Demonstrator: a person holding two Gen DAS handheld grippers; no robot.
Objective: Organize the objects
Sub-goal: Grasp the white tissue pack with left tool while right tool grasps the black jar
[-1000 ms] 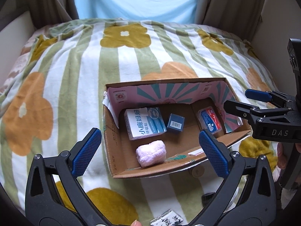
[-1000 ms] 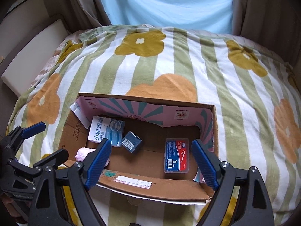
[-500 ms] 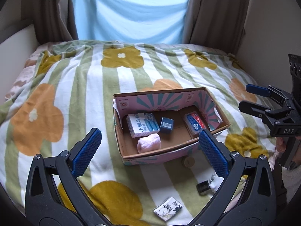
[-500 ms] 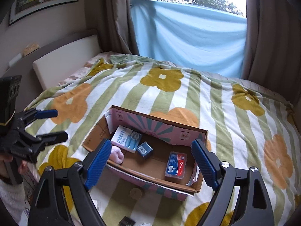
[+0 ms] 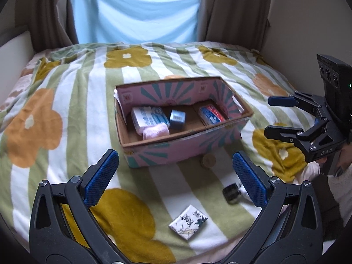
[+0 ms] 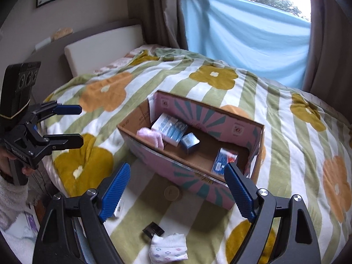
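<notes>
Left wrist view first: the left gripper (image 5: 175,176) hangs spread wide with nothing between its blue pads, over bare blanket (image 5: 44,118) on the near side of the cardboard box (image 5: 182,147). Inside the box sit a white-and-blue carton (image 5: 147,118), a small blue box (image 5: 177,118), a pink cloth (image 5: 155,131) and a red-and-blue case (image 5: 211,115); the near wall hides their lower edges. Loose on the blanket nearer the camera lie a patterned packet (image 5: 188,221), a small black item (image 5: 231,194) too blurred to name, and a round disc (image 5: 208,160) just beside the box. At the right edge the right gripper (image 5: 272,115) stands spread and empty. Right wrist view: the right gripper (image 6: 176,191) is again wide open, holding nothing, with clear blanket between it and the box (image 6: 187,171). A sock (image 6: 168,249) lies near the bottom edge, beside a black clip (image 6: 153,230). The left gripper (image 6: 76,125) hovers open at far left, a fuzzy sleeve (image 6: 11,200) cut off below.
</notes>
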